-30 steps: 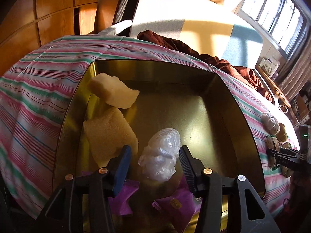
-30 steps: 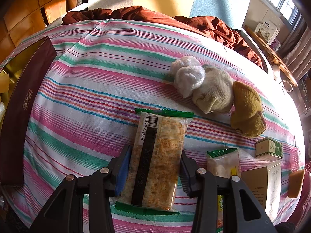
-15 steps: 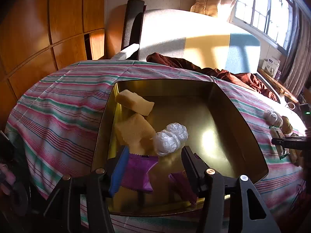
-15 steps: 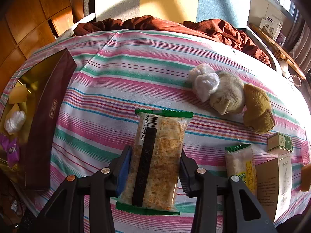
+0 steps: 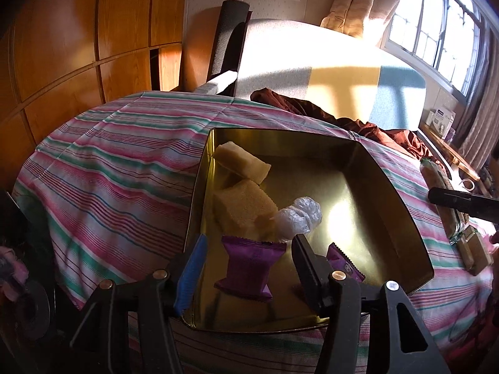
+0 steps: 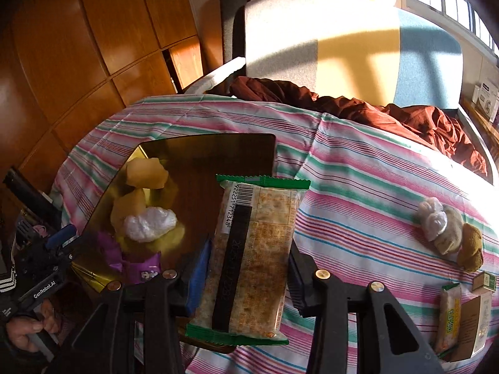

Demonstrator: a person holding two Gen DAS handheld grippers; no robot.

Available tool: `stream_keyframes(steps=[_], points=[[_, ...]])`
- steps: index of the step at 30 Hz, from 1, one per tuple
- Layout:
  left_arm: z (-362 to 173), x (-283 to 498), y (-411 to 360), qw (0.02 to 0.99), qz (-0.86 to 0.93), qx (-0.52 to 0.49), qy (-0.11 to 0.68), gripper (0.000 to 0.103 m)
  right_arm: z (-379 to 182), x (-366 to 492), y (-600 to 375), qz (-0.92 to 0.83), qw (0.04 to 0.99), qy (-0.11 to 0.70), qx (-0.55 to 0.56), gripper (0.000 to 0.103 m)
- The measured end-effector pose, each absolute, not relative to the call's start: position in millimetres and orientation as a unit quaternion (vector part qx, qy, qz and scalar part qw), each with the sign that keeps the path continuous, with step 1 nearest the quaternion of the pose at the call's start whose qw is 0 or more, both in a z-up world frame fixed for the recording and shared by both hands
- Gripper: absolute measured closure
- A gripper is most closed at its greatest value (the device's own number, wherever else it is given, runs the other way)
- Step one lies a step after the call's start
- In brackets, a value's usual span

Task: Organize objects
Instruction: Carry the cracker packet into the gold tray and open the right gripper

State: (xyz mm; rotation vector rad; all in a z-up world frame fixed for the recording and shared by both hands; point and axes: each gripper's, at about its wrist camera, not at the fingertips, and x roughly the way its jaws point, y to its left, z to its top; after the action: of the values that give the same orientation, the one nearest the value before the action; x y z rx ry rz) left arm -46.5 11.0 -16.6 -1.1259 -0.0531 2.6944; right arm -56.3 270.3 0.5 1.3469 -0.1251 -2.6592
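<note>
My right gripper (image 6: 249,246) is shut on a green-edged cracker packet (image 6: 255,255) and holds it in the air at the right edge of the gold tin (image 6: 218,146). In the left wrist view the packet (image 5: 436,187) shows beyond the tin's right wall (image 5: 389,193). My left gripper (image 5: 249,243) hovers above the tin's near end. Its jaws are opening and grip nothing. In the tin lie two yellow sponge blocks (image 5: 243,208), a clear plastic-wrapped ball (image 5: 297,218) and two purple packets (image 5: 249,268).
On the striped cloth to the right lie balled socks (image 6: 436,224), a small green box (image 6: 485,280), a snack packet (image 6: 449,314) and a brown carton (image 6: 474,327). A maroon cloth (image 6: 374,109) is heaped at the back by a chair. A hand (image 6: 28,333) holds the left gripper.
My left gripper drew back and up from the plastic ball, which stays in the tin, and its jaws widened. The right gripper lifted the cracker packet and carried it left to the tin.
</note>
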Motion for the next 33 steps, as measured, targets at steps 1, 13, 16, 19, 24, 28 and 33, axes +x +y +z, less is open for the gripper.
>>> stream_keyframes(steps=[1,13,16,19,24,28,33], points=[[-15,-47,7,0.108,0.918,-0.382,-0.02,0.044,-3,-57,260,-0.885,0.083,-0.036,0.456,0.059],[-20,-48,-29,0.078,0.918,-0.387,-0.04,0.044,-58,-73,195,-0.837,0.14,0.02,0.528,0.049],[-22,-47,-29,0.08,0.917,-0.389,-0.04,0.044,-57,-69,192,-0.834,0.166,-0.005,0.526,0.044],[-21,-45,-25,0.084,0.917,-0.387,-0.036,0.043,-50,-64,193,-0.844,0.152,0.0,0.514,0.044],[-18,-42,-16,0.093,0.918,-0.384,-0.03,0.04,-33,-51,208,-0.862,0.137,0.001,0.488,0.032],[-13,-38,-8,0.1,0.92,-0.379,-0.023,0.034,-19,-42,224,-0.876,0.117,0.003,0.468,0.022],[-10,-35,3,0.11,0.92,-0.376,-0.013,0.032,-9,-30,249,-0.886,0.094,0.005,0.454,0.022]])
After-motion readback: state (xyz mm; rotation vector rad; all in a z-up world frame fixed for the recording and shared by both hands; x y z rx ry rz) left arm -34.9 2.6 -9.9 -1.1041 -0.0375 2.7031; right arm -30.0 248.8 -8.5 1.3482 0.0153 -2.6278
